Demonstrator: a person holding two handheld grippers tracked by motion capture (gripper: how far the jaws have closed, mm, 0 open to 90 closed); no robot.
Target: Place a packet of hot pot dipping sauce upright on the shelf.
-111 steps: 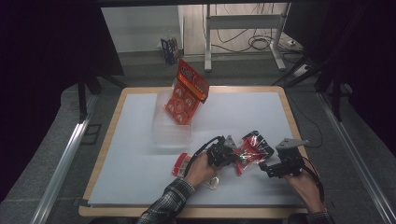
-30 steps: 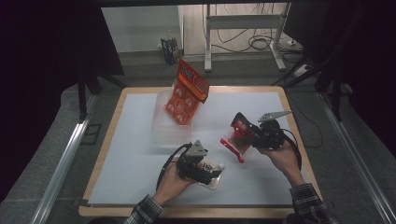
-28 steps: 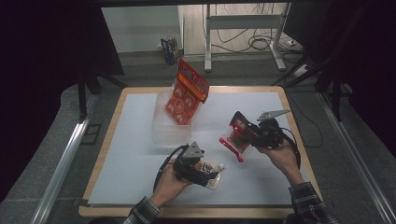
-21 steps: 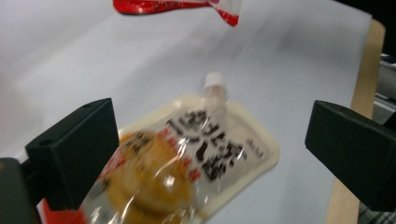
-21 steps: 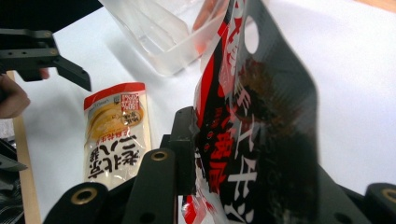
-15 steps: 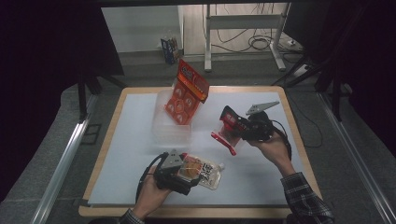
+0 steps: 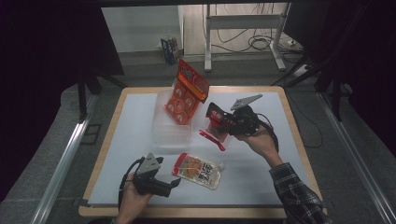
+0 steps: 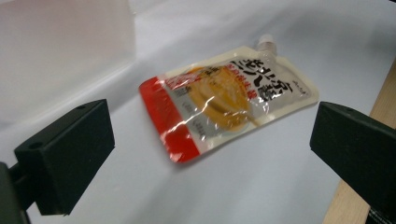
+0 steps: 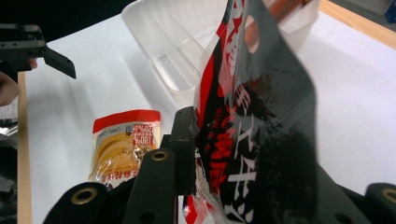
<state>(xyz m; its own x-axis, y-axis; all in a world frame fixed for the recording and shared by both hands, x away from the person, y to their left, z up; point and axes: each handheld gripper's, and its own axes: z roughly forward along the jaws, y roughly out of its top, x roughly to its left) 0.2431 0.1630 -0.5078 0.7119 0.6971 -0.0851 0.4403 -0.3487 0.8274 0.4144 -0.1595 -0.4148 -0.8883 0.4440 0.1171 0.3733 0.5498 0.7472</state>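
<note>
Two hand-held grippers work over a white table [image 7: 130, 140]. Nearest the person, the left gripper [image 7: 176, 183] lies low over the front of the table with its jaws spread to their widest, having just finished opening; nothing sits between them. Just beyond its jaw tips lies a spouted pouch [image 7: 198, 171], flat on the table, its red end toward the gripper and its spout pointing away, apart from both pads [image 8: 70, 158]. Farther off, the right gripper [image 7: 223, 122] is raised above the table and clamped on a red and black packet [image 7: 215, 127], which hangs between its jaws and reaches down to just above the surface. In the right gripper view, the packet [image 9: 252, 126] stands upright in front of the camera with one jaw pressed against its side. Just past this packet, on the far side of the right gripper, stands a clear plastic tub [image 7: 169, 130], and an orange package [image 7: 186, 93] leans upright in the tub's far end.
</note>
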